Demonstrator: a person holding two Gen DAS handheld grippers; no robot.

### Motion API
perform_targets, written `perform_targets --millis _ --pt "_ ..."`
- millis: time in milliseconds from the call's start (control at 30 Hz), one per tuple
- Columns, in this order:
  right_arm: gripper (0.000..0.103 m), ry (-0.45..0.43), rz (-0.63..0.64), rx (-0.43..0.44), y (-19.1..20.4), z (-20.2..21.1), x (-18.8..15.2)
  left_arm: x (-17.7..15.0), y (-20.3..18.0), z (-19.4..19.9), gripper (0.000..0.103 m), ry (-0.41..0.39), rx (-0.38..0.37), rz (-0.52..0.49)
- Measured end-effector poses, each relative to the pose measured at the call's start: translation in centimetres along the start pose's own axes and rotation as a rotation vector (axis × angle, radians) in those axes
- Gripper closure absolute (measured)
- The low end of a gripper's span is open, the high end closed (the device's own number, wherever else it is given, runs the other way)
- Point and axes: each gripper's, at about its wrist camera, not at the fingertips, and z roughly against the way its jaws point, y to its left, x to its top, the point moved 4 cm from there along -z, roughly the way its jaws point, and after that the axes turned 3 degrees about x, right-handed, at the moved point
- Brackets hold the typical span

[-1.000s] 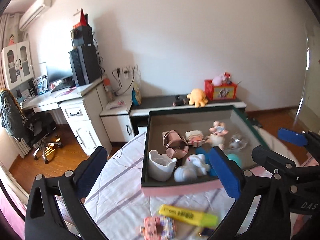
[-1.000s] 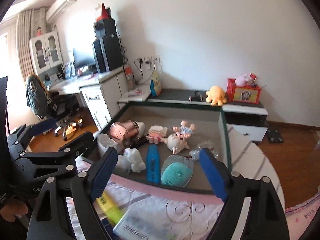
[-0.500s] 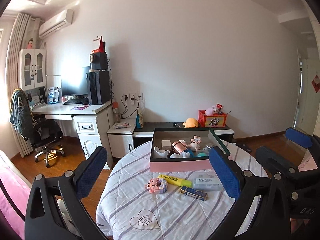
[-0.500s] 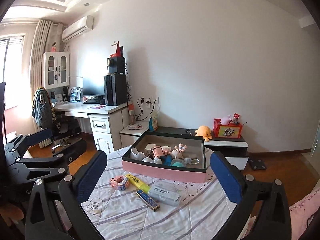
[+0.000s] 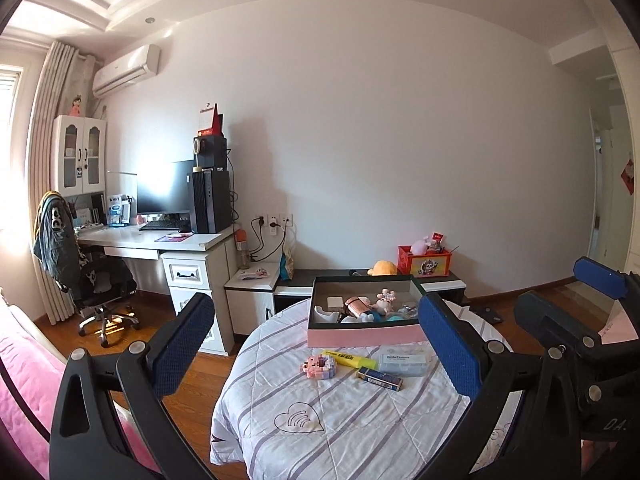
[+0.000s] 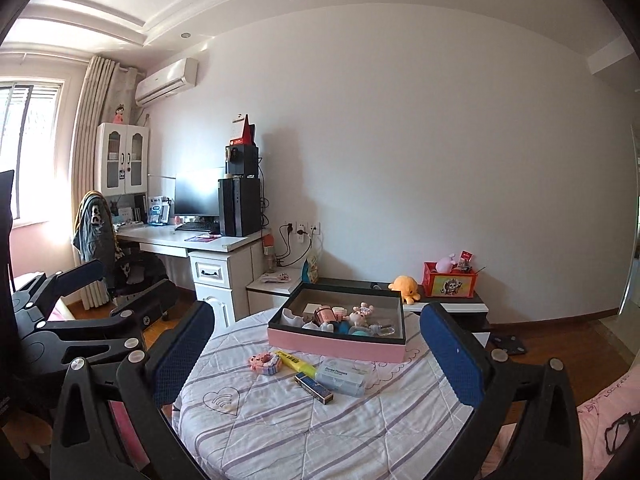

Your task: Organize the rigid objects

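I take the round table point(image 5: 340, 432) with its striped quilted cloth as my landmark; everything I care about sits on its far half. Largest on it is the pink-sided box point(image 5: 366, 335), dark-rimmed, at the far edge of the table, already holding a white cup, a copper-pink cup, a small doll and a teal item among other bits I cannot make out.

Just in front of the box, toward me on the table, lies a clear packet of dental flossers point(image 5: 403, 363). Beside it on the left is the yellow highlighter point(image 5: 349, 358), lying at a slant with one end near the box wall. In front of the flossers rests a small dark blue box point(image 5: 379, 377). Left of the highlighter sits the pink block toy point(image 5: 318, 367), apart from the box.

My left gripper point(image 5: 316, 356) hangs back from the table with its jaws spread wide and nothing between them. My right gripper point(image 6: 316, 360) is likewise spread and empty, held off the near side of the table.
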Motion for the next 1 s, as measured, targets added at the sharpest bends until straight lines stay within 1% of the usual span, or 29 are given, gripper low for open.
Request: perform_targets --millis 233,633,833,1000 --pt "0.0 -0.016 0.0 -0.007 0.0 1.0 0.3 0.2 -0.2 0.7 0.0 -0.009 0.007 -0.005" --pt "0.0 0.002 -0.007 -0.007 -0.3 0.4 -0.2 0.0 -0.2 0.6 0.0 0.002 0.0 -0.002" --pt "0.0 0.026 -0.013 -0.008 -0.5 -0.6 -0.8 -0.8 -0.4 -1.1 0.0 0.027 -0.008 -0.003" --pt "0.0 0.068 -0.024 -0.005 -1.0 -2.5 -2.1 -2.3 -0.7 -3.6 0.0 0.082 -0.012 -0.012"
